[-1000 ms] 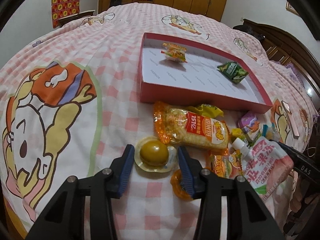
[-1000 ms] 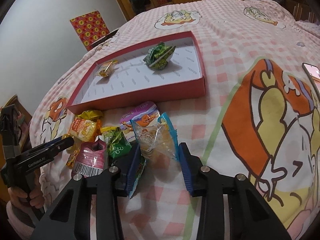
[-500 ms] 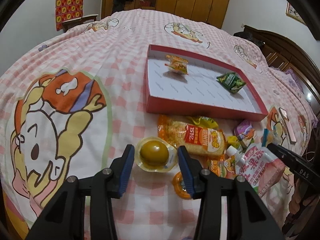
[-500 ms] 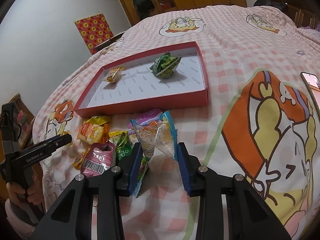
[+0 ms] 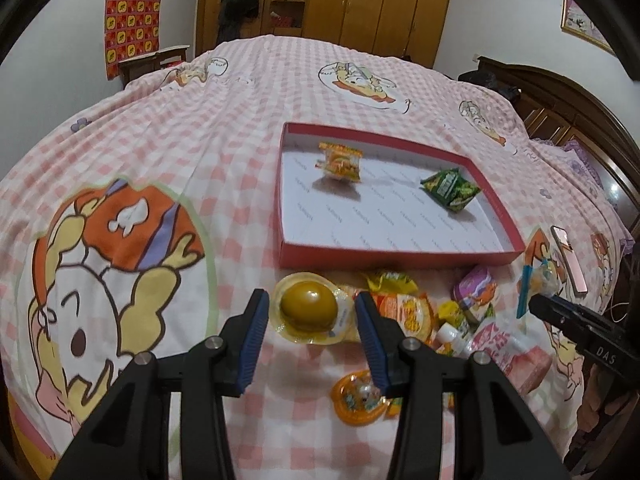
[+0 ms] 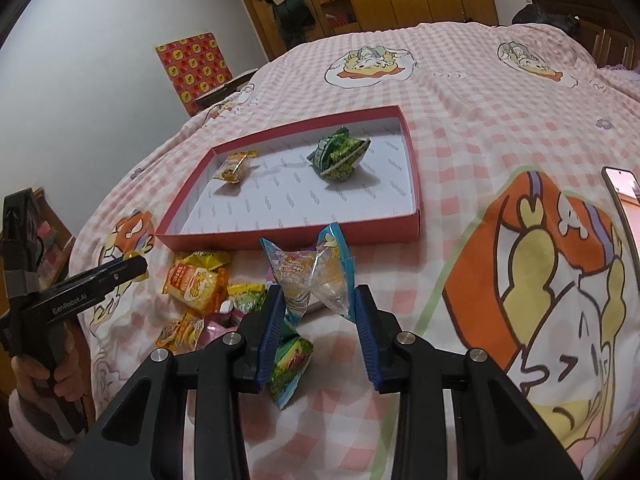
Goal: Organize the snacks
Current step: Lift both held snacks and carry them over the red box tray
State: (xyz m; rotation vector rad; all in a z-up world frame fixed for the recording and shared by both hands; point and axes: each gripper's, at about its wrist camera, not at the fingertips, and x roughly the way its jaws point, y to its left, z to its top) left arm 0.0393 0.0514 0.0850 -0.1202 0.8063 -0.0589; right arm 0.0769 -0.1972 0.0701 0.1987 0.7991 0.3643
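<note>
A: Two snacks lie in your red box (image 5: 400, 257): an orange packet (image 5: 340, 161) at its far left, a green packet (image 5: 450, 189) towards its far right. Both sit askew to the box walls.

B: And what do you hold?

A: Your left gripper (image 5: 308, 312) has a jelly cup (image 5: 309, 307) between its blue fingers (image 5: 256, 320), just short of the box's near wall. The cup is round, dome towards the camera, so it has no long axis. Its rim looks to touch both pads, but you cannot tell for sure that it is pinched. The gap is about the cup's width.

B: The right one?

A: Your right gripper (image 6: 320, 312) is clamped on a clear-and-blue packet (image 6: 316, 276). The packet stands upright, its top ends flaring towards the box, its lower part squeezed between the pads. The gap is narrowed to the crumpled wrap.

B: What is hard to read?

A: The pile (image 5: 460, 320) near the box's front wall: yellow, orange, purple and pink wrappers overlap, and their print is blurred. In the right wrist view, a green wrapper (image 6: 290, 364) below the left finger is half hidden. A phone (image 6: 622, 184) right of the box is cut by the frame edge.
</note>
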